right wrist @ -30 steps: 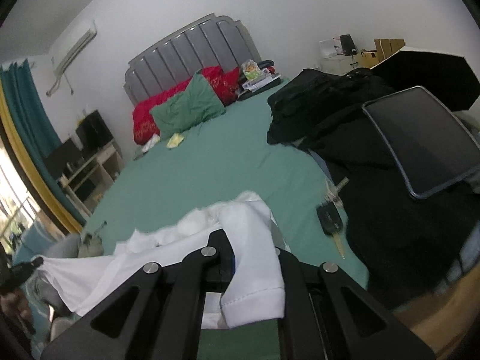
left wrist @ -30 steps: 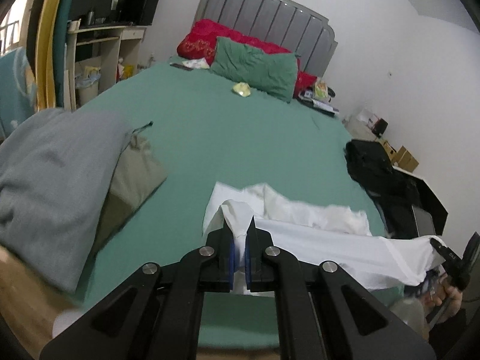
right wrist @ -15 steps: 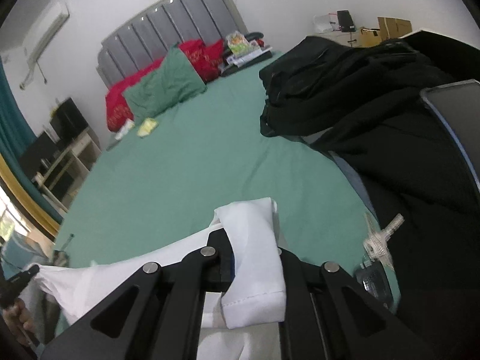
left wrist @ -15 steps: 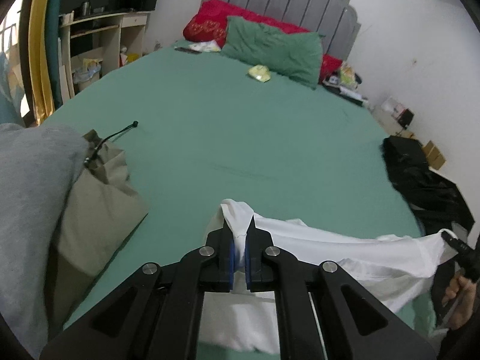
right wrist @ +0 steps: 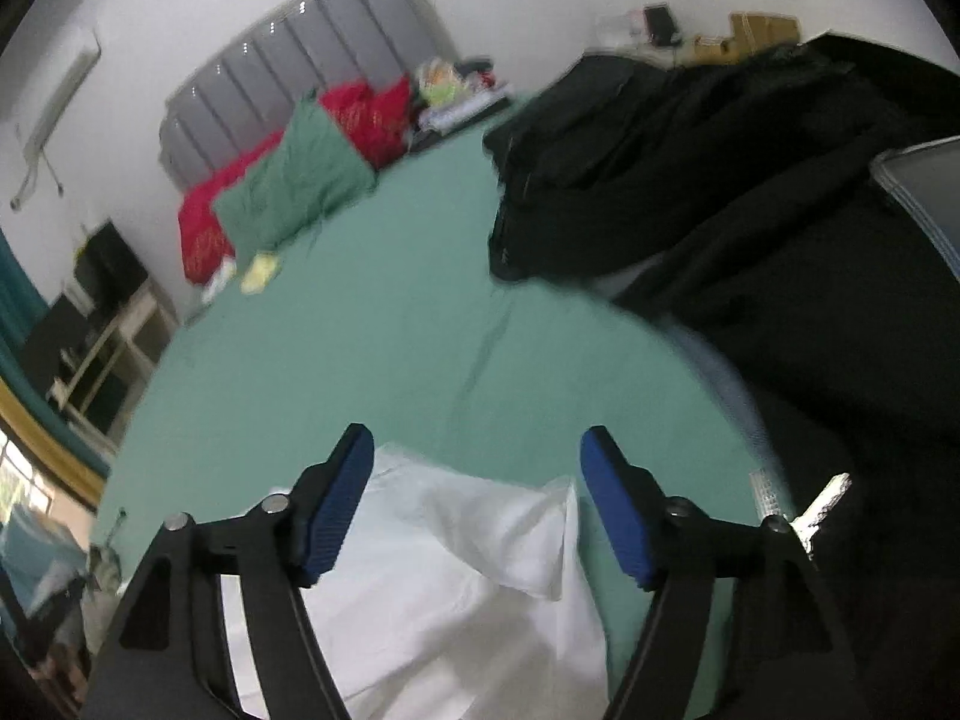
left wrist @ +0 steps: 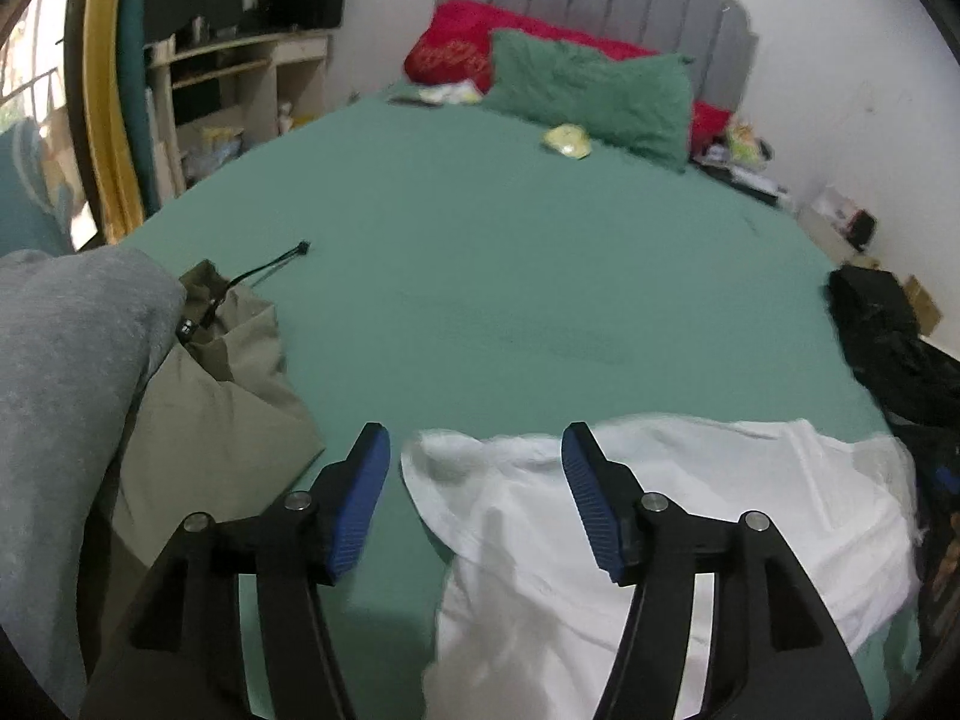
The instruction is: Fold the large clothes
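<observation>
Letting go is the change: a second ago both tools were clamped on bunched corners of the white garment (left wrist: 660,516), lifted off the sheet, and now the left hand-held gripper (left wrist: 477,450) and the right hand-held gripper (right wrist: 477,450) both have their jaws opening, blue pads well apart, with cloth lying below and between them but not pressed by either pad. Both are released, then, grasping nothing.

For the task this reads as one fold or lay-down finished: the garment has been carried forward, lowered, and dropped onto the green bed (left wrist: 510,276). The next grasp, I judge, needs fresh corners, since the cloth is not yet a neat rectangle.

In the left wrist view the garment lies at 5 o'clock, near the foot of the bed, spreading from between the pads out toward 3 o'clock, where it stops just short of the black clothes pile (left wrist: 888,348). Its far edge runs roughly straight across, though the surface is rumpled and at least doubled in places (exact layers are hard to count). In the right wrist view it fills the 6 o'clock area, with one folded flap peaking near the right pad. A grey garment (left wrist: 66,396) and an olive one (left wrist: 210,408) sit at 9 o'clock, apart from it.
</observation>
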A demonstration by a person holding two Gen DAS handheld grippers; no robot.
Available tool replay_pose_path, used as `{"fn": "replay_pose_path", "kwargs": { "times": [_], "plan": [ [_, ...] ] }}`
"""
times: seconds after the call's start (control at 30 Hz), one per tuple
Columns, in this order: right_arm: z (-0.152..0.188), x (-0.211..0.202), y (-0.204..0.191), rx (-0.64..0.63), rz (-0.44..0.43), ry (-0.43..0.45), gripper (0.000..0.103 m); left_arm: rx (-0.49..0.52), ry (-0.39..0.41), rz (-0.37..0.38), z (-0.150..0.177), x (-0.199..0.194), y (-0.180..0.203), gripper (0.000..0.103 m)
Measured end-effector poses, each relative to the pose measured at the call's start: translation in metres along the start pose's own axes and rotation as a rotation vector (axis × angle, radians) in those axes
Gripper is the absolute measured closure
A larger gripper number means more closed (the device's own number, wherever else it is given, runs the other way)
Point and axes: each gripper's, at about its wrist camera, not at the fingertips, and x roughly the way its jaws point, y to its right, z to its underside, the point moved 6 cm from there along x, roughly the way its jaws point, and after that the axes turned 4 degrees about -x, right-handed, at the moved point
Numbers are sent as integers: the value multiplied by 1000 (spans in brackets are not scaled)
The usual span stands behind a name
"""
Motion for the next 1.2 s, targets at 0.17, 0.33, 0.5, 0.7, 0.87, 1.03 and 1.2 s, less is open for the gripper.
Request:
{"fn": "replay_pose_path", "kwargs": {
  "times": [0.17,0.33,0.5,0.7,0.87,1.03,1.2],
  "plan": [
    [26,-28,-15,-3,-165,-46,31,191,-133,165,46,-6,51,38],
    [78,-10,-45,-64,-249,-221,31,392,-246,204,98,4,92,38],
    [99,7,-53,-72,-278,-283,67,418,-286,200,114,15,102,38],
    [78,2,-58,-133,-226,-188,99,442,-266,230,112,16,115,82],
    [52,-8,-82,-302,-117,-67,99,454,-224,242,99,7,124,98],
    [43,-1,-91,-352,-72,-47,99,393,-230,282,83,0,122,98],
    [26,18,-99,-309,-124,-53,101,386,-242,279,69,13,125,98]
  ]
}}
